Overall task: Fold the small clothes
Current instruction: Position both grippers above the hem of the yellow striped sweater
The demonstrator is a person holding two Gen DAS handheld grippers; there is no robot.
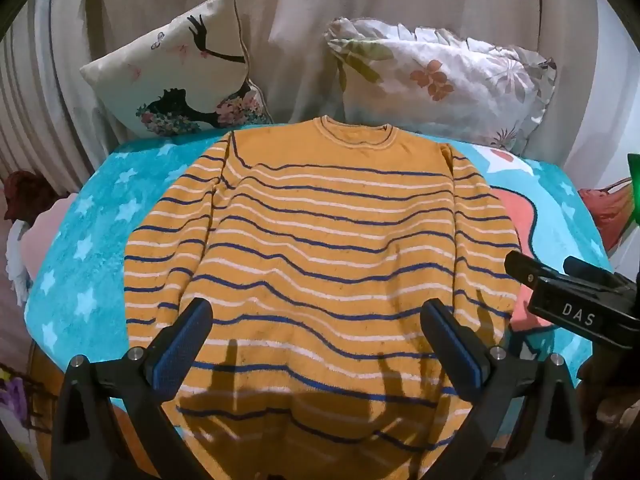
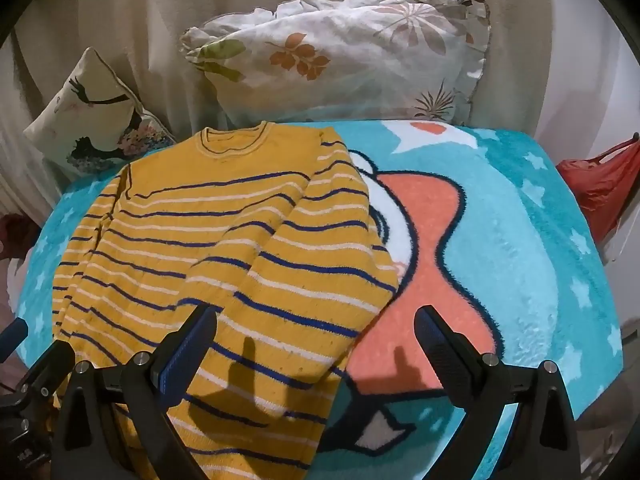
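A yellow sweater (image 1: 320,248) with blue and white stripes lies flat, collar away from me, on a turquoise star-patterned blanket (image 1: 96,220). Both sleeves lie down along its sides. My left gripper (image 1: 316,320) is open and empty, hovering above the sweater's lower middle. My right gripper (image 2: 316,324) is open and empty, above the sweater's right sleeve edge and the blanket (image 2: 520,240). The sweater also shows in the right wrist view (image 2: 208,248). The right gripper's body (image 1: 576,300) shows at the right of the left wrist view.
Two pillows lean against a curtain at the far end: a figure-print one (image 1: 180,76) on the left and a floral one (image 1: 440,76) on the right. A red bag (image 2: 600,188) sits beyond the blanket's right edge. Pink cloth (image 1: 36,236) lies off the left side.
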